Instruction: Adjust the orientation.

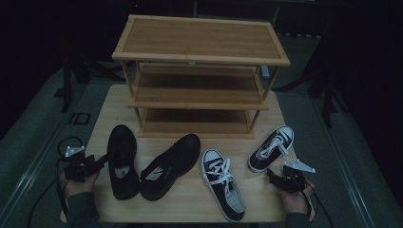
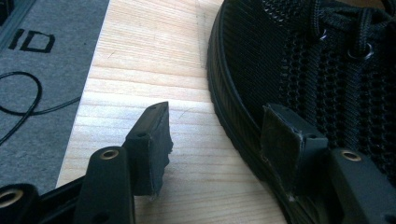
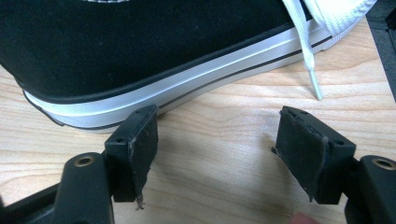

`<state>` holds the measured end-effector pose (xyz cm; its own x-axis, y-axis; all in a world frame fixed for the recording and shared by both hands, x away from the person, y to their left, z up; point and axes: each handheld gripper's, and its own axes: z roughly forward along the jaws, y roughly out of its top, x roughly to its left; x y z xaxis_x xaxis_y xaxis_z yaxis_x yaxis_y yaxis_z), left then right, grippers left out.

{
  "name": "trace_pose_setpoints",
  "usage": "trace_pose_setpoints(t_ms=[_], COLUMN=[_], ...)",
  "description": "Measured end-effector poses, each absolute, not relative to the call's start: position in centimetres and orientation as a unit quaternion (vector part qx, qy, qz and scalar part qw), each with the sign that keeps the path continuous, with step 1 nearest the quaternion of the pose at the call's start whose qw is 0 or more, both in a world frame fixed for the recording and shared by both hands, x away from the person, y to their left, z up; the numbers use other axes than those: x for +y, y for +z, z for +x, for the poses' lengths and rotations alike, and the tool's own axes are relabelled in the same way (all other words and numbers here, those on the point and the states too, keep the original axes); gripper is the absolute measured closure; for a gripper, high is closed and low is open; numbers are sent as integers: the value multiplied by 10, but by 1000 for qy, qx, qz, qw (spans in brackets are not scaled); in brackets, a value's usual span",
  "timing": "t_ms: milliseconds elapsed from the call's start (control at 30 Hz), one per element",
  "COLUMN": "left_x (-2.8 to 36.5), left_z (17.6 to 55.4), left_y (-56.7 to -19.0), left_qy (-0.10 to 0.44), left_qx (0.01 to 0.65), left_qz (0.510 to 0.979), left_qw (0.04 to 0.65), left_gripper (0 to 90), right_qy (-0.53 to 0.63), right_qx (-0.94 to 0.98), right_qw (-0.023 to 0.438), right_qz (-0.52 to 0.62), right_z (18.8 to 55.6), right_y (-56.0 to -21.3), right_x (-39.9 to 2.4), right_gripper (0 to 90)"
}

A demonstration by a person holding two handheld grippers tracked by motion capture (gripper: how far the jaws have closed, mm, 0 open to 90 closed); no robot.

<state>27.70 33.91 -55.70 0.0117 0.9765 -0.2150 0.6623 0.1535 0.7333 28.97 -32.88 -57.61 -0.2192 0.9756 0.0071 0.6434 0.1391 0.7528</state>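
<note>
Left hand-held gripper (image 1: 100, 162): low at the left edge of the bench (image 1: 190, 204), pointing at the side of the leftmost black shoe (image 1: 122, 161). Its jaws stand wide apart and hold nothing. In the left gripper view one pad hangs over bare wood and the other sits just against the shoe's mesh side near the sole; whether it actually touches cannot be told.

Right hand-held gripper (image 1: 269, 174): near the right front corner of the bench, aimed at the black-and-white sneaker (image 1: 272, 148) lying nearest to it. Its jaws are spread wide with only bare wood between them. In the right gripper view the sneaker's white sole stripe lies just beyond the pad tips, and a white lace end rests on the wood.

Leftmost black shoe: lying on the bench's left part, toe pointing away from the person, beside the second black shoe (image 1: 171, 165).

Second black shoe: angled, with its toe towards the shoe rack (image 1: 202, 57), between the leftmost shoe and the other sneaker (image 1: 223, 184).

Other sneaker: black with white laces, lying near the front edge of the bench at its middle.

Shoe rack: wooden, three shelves, standing at the far side of the bench behind all four shoes.

Hands: a left hand (image 1: 78, 185) and a right hand (image 1: 294, 197) come in from the bottom, each holding its gripper.
</note>
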Motion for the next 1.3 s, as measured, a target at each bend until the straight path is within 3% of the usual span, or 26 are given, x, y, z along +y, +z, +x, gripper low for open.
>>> trace_pose_setpoints(t_ms=[767,1300], left_x=[336,331], left_z=[271,265], left_y=[-549,-535], left_qy=[225,215], left_qx=[648,625], left_qz=[633,649], left_qw=[358,377], left_gripper=[442,567], right_qy=[325,325], right_qx=[712,712], right_qw=[255,255], right_qz=[567,568], right_z=[290,290], right_y=[-576,-576], right_x=[-329,-328], right_gripper=[289,288])
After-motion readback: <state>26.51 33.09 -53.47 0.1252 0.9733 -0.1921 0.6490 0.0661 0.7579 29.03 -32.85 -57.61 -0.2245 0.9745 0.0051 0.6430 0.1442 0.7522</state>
